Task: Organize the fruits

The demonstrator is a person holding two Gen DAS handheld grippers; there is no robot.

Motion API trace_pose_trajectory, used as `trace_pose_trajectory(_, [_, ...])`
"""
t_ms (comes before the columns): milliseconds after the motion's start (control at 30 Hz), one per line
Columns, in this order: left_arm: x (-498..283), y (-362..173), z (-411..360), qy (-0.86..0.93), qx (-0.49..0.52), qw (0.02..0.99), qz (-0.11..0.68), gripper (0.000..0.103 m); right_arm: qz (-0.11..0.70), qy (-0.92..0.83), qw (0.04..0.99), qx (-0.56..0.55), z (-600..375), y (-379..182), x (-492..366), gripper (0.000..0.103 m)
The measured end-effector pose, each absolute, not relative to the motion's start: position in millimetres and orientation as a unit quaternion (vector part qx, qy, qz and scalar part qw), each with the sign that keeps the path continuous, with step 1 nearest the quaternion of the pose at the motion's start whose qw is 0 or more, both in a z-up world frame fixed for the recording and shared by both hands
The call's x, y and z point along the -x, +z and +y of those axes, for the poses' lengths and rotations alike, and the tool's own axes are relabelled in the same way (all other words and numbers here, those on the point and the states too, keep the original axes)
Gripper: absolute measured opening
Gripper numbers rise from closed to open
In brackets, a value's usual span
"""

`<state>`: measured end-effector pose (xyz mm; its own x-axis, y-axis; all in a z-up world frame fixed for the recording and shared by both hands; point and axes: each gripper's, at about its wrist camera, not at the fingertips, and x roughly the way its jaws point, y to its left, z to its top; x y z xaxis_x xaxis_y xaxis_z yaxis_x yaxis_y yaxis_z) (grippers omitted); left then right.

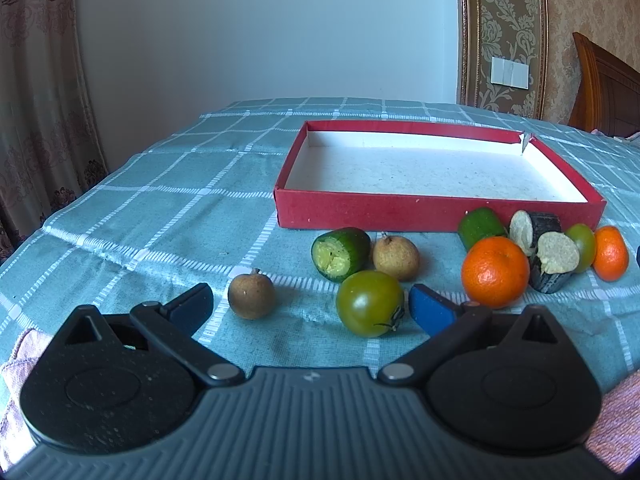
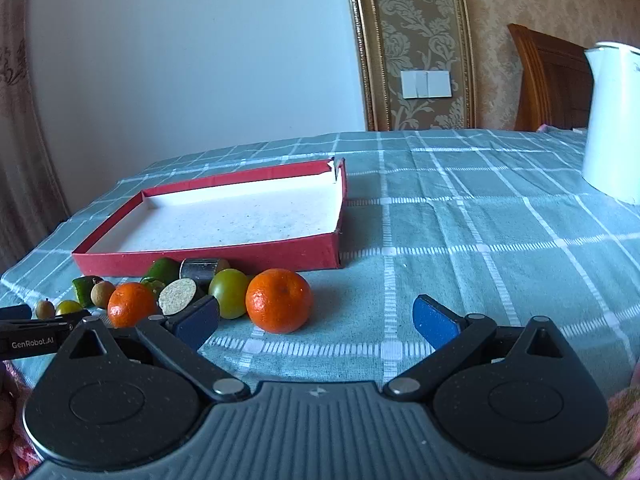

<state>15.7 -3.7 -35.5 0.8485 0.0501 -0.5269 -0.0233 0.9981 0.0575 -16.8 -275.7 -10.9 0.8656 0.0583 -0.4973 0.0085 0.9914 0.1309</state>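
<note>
An empty red box [image 1: 400,210] with a white inside lies on the checked cloth; it also shows in the right wrist view [image 2: 240,258]. Fruits lie in front of it: a green tomato [image 1: 370,303], two brown longans [image 1: 251,296] [image 1: 396,258], cut cucumber pieces [image 1: 340,254], tangerines [image 1: 495,271] [image 2: 278,300], dark cut pieces [image 1: 554,260]. My left gripper [image 1: 312,306] is open, the green tomato and a longan between its fingers. My right gripper [image 2: 316,322] is open, just before a tangerine.
A white kettle [image 2: 612,120] stands at the far right of the table. A wooden headboard [image 2: 552,80] and papered wall lie behind. Curtains hang at the left. The left gripper's body [image 2: 28,340] shows at the left of the right wrist view.
</note>
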Motion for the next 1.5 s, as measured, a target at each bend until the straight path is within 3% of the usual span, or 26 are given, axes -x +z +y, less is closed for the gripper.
trace_pose_trajectory(433, [-15,-36,-2,0.015,-0.018,0.962,0.273,0.103,0.315,0.072,0.946,0.025,-261,-15,-25,0.103])
trace_pose_trajectory(600, [-15,-36,0,0.012,-0.014,0.962,0.273,0.103,0.345,0.088,0.934,0.008,-266,-22,-39,0.087])
trace_pose_trajectory(733, [-15,-36,0,0.01,-0.012,0.962,0.274,0.103,0.348,0.092,0.933,0.006,-267,-26,-42,0.083])
trace_pose_trajectory(900, [-16,-36,1,0.01,-0.011,0.962,0.274,0.103,0.347,0.097,0.933,0.013,-267,-23,-45,0.063])
trace_pose_trajectory(1200, [-16,-36,1,0.01,-0.011,0.961,0.275,0.103,0.344,0.115,0.932,0.017,-263,-22,-45,0.045])
trace_pose_trajectory(1500, [-16,-37,1,0.011,-0.011,0.961,0.276,0.103,0.337,0.11,0.935,0.014,-262,-23,-41,0.045])
